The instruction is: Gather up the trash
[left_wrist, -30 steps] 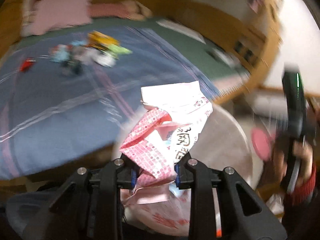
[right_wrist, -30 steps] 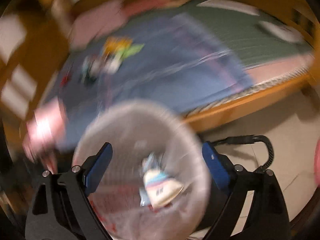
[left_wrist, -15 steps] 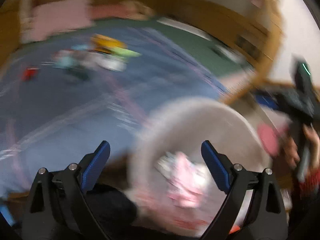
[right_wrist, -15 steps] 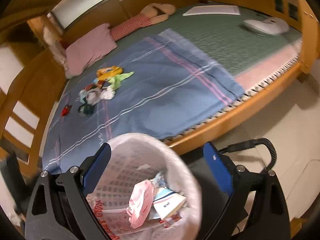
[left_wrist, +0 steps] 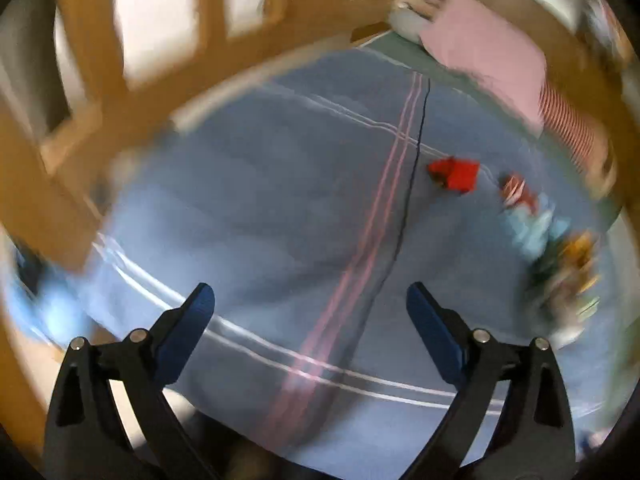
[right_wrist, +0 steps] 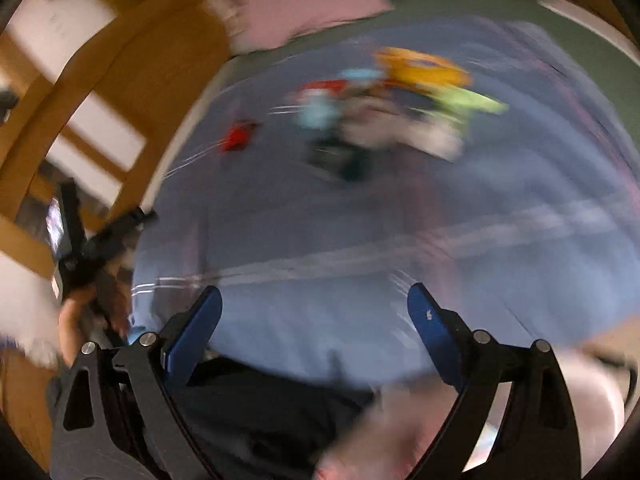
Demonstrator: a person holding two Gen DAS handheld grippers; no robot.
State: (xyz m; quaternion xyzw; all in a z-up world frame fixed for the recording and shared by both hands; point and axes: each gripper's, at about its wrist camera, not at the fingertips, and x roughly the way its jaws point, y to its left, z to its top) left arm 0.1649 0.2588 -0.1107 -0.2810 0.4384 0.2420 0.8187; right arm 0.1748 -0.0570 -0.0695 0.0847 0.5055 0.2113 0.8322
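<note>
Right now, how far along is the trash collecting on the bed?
Nothing is in hand: the left hand-held gripper and the right hand-held gripper are both open and empty. Left to collect on the blue blanket: a red wrapper and a blurred pile of wrappers.

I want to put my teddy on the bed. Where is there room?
The blue blanket is bare from the wooden bed frame across to the pink stripes. Past them lies a red wrapper; farther along, the wrapper pile is crowded. Both tools are open and empty.
</note>
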